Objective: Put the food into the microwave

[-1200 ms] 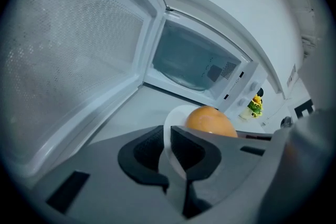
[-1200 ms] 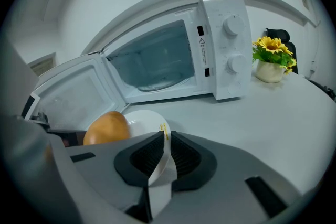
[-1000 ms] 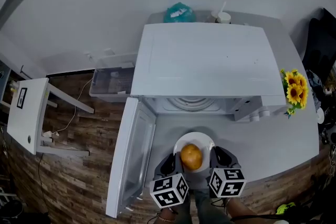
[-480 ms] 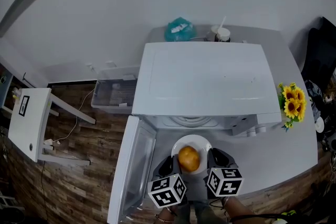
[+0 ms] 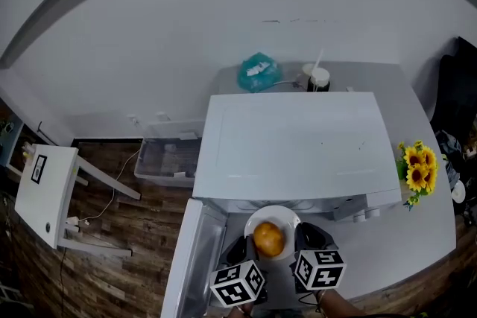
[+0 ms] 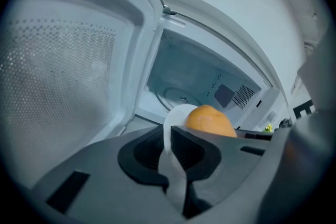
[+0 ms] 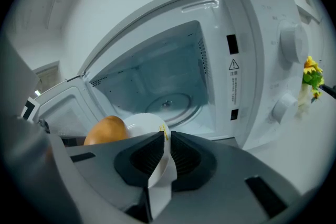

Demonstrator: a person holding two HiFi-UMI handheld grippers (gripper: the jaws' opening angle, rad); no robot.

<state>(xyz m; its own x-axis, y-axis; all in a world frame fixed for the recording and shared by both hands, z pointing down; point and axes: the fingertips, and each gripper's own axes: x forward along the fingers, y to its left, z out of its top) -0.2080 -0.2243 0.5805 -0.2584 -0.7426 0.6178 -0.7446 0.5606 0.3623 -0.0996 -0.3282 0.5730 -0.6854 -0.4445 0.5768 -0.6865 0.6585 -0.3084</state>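
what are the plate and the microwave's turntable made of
The plate is smooth and white with a thin rim and a faint sheen: likely glazed ceramic, though melamine plastic would look alike. The turntable is a see-through disc with moulded rings, and the pale surface beneath shows through it: probably glass.

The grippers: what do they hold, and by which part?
Both hold the white plate carrying the orange food: left gripper on its left rim, right gripper on its right rim.
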